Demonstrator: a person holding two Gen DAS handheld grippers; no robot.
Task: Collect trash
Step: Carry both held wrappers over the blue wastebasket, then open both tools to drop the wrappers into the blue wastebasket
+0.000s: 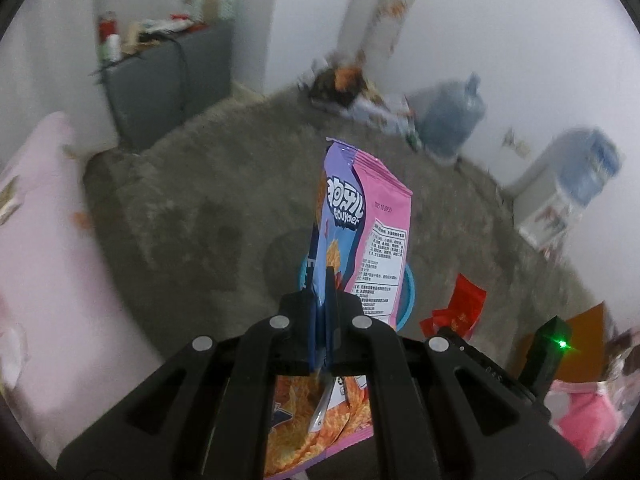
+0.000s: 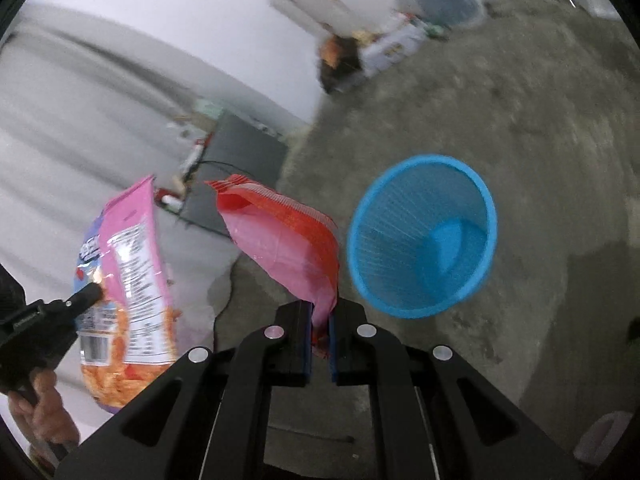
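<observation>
In the left wrist view my left gripper (image 1: 322,292) is shut on the lower part of a pink and purple snack bag (image 1: 372,216), which stands up from the jaws. Behind the bag shows part of the rim of a blue basket (image 1: 409,292). A red wrapper (image 1: 460,306) hangs to the right. In the right wrist view my right gripper (image 2: 320,314) is shut on that red and pink wrapper (image 2: 288,240). The blue mesh basket (image 2: 420,236) stands on the floor just right of it, with nothing visible inside. At the left, the left gripper (image 2: 86,296) holds the snack bag (image 2: 128,280).
The floor (image 1: 200,208) is grey and rough. A pink cushion (image 1: 40,260) lies at the left, a grey cabinet (image 1: 160,84) with clutter on top behind it. Water jugs (image 1: 452,116) and a pile of boxes (image 1: 348,84) line the far wall. A hand (image 2: 40,408) grips the left tool.
</observation>
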